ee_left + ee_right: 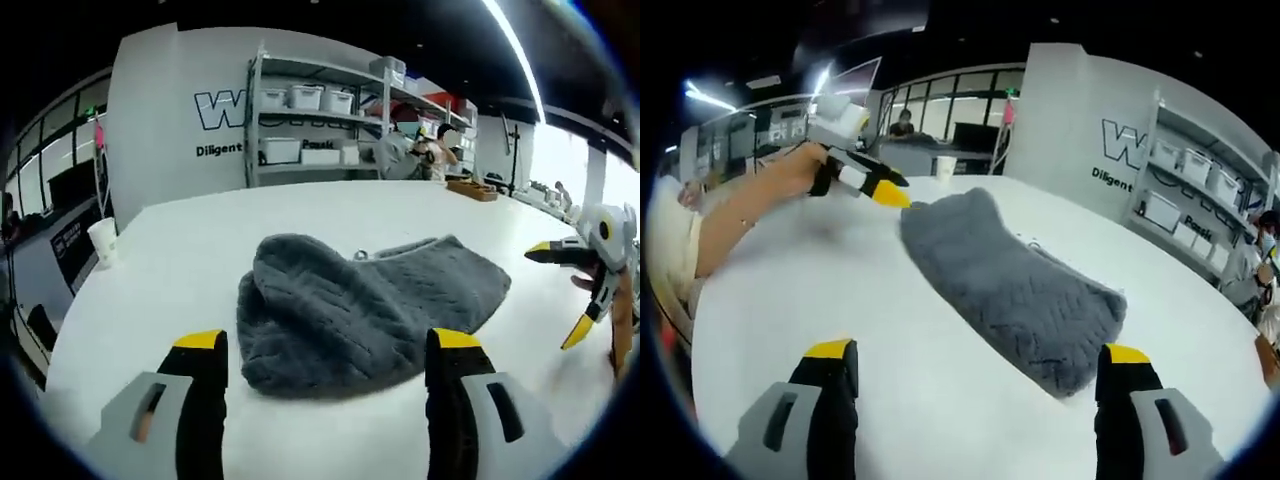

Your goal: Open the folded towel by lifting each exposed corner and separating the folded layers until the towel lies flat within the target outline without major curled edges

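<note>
The grey towel (370, 305) lay folded in a thick, rumpled bundle on the white counter (200, 255), just ahead of my left tool (327, 365), whose jaws stood wide apart and empty. My right tool (975, 375) was spread and empty too, near the bundle's end. It looked soft, floppy and light, so I judged a pinch on the thin hemmed edge the best hold.
</note>
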Available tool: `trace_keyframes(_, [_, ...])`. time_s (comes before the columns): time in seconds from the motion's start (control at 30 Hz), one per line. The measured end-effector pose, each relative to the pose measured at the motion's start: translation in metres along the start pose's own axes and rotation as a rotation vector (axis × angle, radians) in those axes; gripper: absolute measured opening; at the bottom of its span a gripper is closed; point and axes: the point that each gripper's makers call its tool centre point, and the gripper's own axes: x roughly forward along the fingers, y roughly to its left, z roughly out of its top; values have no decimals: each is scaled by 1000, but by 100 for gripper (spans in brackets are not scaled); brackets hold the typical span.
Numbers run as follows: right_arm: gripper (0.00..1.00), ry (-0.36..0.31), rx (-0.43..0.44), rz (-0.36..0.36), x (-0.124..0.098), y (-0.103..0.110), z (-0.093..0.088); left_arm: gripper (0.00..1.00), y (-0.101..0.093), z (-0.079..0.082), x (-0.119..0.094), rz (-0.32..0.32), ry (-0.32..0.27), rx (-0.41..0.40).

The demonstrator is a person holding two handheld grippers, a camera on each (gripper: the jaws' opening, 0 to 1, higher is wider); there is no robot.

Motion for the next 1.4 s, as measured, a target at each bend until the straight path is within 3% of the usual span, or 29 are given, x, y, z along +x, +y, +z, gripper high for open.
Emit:
trace_keyframes(0.17, [98,4,-11,12,1,4,-1,77,6,9,18,-4,-25,-34])
trace_keyframes(0.43, [97,-1,-5,8,0,1,-1,69,2,17,44,-16,-27,3])
trace_keyframes(0.6, [96,5,1,4,1,0,-3,46,-8,5,53,-23,-5,58])
trace_keyframes(0.77, [96,14,-3,9,2,2,-6,22,-18,-4,61,-55,-8,60])
trace_keyframes(0.9, [95,10,-5,14,1,4,-5,8,-26,-11,64,-53,15,116])
trace_keyframes(1.17, [95,9,-13,16,-1,6,-4,5,-28,-4,58,-41,-10,120])
trace_keyframes(1.4, [96,-3,-26,26,-3,11,0,5,-45,19,36,-49,-74,165])
